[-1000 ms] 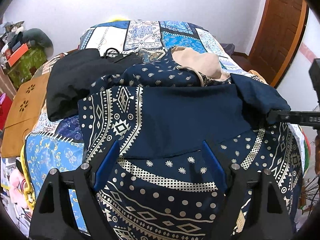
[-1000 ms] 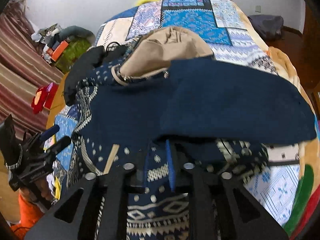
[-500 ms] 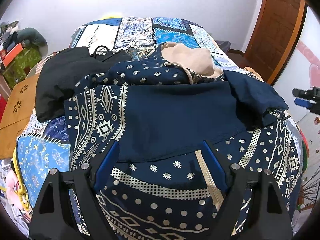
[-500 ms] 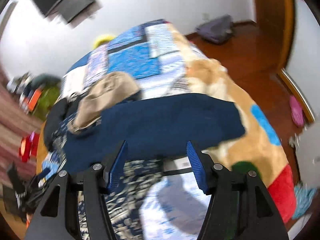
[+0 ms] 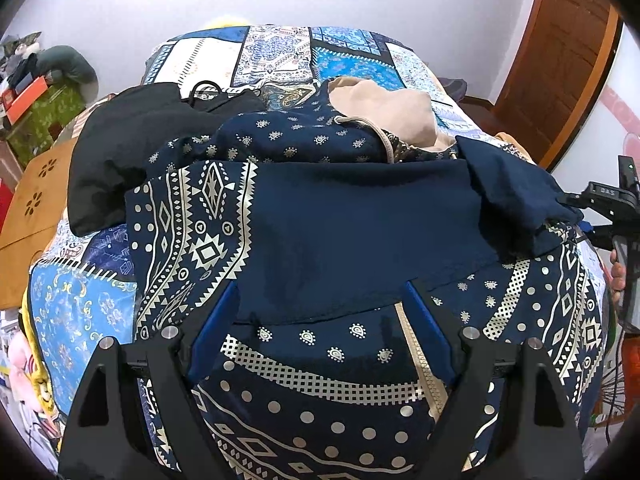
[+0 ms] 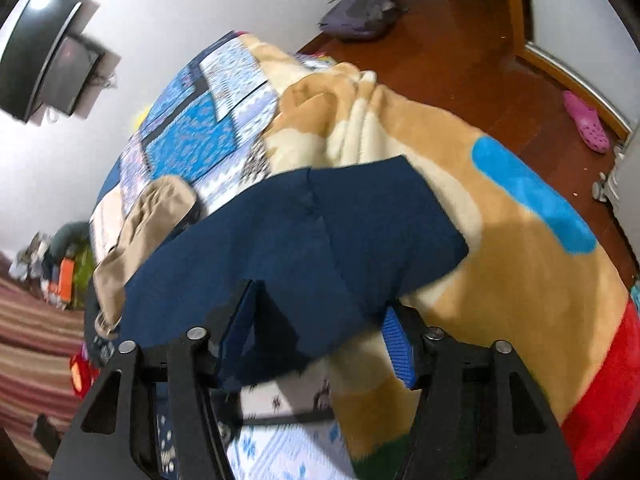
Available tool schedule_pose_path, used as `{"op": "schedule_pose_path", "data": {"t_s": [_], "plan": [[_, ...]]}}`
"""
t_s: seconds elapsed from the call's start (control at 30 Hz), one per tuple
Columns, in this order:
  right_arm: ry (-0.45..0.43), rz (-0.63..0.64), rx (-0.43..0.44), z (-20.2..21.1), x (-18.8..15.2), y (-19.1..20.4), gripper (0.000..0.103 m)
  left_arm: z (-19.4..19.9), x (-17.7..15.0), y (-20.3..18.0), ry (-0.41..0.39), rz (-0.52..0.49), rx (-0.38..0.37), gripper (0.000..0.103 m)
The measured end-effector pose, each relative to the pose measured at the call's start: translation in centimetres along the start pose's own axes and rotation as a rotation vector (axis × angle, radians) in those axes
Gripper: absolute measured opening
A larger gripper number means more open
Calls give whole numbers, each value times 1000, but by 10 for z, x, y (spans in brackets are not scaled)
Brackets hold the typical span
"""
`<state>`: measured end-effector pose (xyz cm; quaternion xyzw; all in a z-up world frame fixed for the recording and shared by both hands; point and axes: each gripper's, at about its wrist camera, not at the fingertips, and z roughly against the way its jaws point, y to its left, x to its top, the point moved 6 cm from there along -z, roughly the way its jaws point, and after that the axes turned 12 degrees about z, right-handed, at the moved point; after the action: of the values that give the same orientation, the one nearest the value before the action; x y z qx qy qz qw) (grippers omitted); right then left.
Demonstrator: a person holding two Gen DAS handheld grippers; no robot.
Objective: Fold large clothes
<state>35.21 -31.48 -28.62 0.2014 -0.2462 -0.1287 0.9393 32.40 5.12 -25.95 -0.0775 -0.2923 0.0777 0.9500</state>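
The right claw lets go: a second ago its blue pads were pinched on the patterned hem of the navy garment, now they stand wide apart with the plain navy flap draped over the gap. Its view swings off the garment's middle toward the tan blanket and the wooden floor. From the left wrist, the right claw sits out at the frame's edge, clear of the sleeve it was touching, and the sleeve lies slack on the bed.
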Motion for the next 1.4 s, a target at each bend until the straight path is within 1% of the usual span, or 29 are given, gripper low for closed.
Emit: {"op": "schedule_pose_path", "data": {"t_s": [0.07, 0.1, 0.13, 0.17, 0.27, 0.33, 0.37, 0.5, 0.6, 0.67, 0.73, 0.83, 0.9, 0.93, 1.07, 1.17, 1.2, 1.27, 1.3, 1.33, 1.4], "plan": [[-27, 5, -39, 4, 4, 4, 36, 3, 0, 0, -4, -3, -4, 83], [-42, 18, -54, 6, 5, 6, 32, 5, 0, 0, -9, -9, -2, 83], [-67, 45, -74, 12, 8, 12, 19, 8, 1, 1, -15, -14, 1, 83], [-84, 67, -78, 16, 10, 14, 13, 10, 1, 1, -21, -17, 4, 83], [-145, 141, -61, 36, 21, 40, 13, 17, 3, 5, -36, -14, 2, 83], [-185, 224, -22, 56, 30, 73, 12, 20, 4, 7, -45, -8, 2, 83], [-195, 251, -8, 62, 32, 83, 12, 22, 5, 9, -50, -2, 2, 83], [-251, 417, 92, 96, 36, 160, 12, 32, 7, 16, -77, 25, -9, 83], [-239, 531, 202, 105, 23, 218, 12, 37, 7, 23, -87, 35, -6, 83], [-199, 598, 271, 101, 8, 258, 12, 39, 5, 30, -89, 43, -3, 83], [-150, 658, 317, 88, -9, 293, 12, 43, 3, 39, -97, 55, 1, 83], [-78, 733, 353, 60, -39, 333, 12, 52, 0, 56, -114, 80, 6, 83], [-23, 762, 371, 39, -57, 348, 12, 57, -2, 72, -117, 106, 10, 83], [22, 773, 380, 24, -70, 357, 12, 58, -4, 79, -116, 119, 12, 83], [174, 813, 346, -30, -114, 368, 13, 61, -14, 113, -91, 196, 17, 83], [310, 823, 305, -63, -142, 365, 16, 60, -22, 131, -74, 240, 20, 83], [340, 825, 290, -68, -148, 363, 17, 59, -26, 138, -64, 261, 19, 83], [420, 824, 276, -80, -157, 361, 27, 55, -30, 145, -45, 291, 13, 83], [456, 819, 287, -83, -162, 360, 29, 53, -32, 147, -37, 303, 10, 83], [472, 812, 299, -82, -164, 358, 30, 51, -33, 149, -29, 313, 6, 83], [468, 821, 296, -72, -164, 357, 32, 48, -35, 150, -13, 328, -8, 83]]}}
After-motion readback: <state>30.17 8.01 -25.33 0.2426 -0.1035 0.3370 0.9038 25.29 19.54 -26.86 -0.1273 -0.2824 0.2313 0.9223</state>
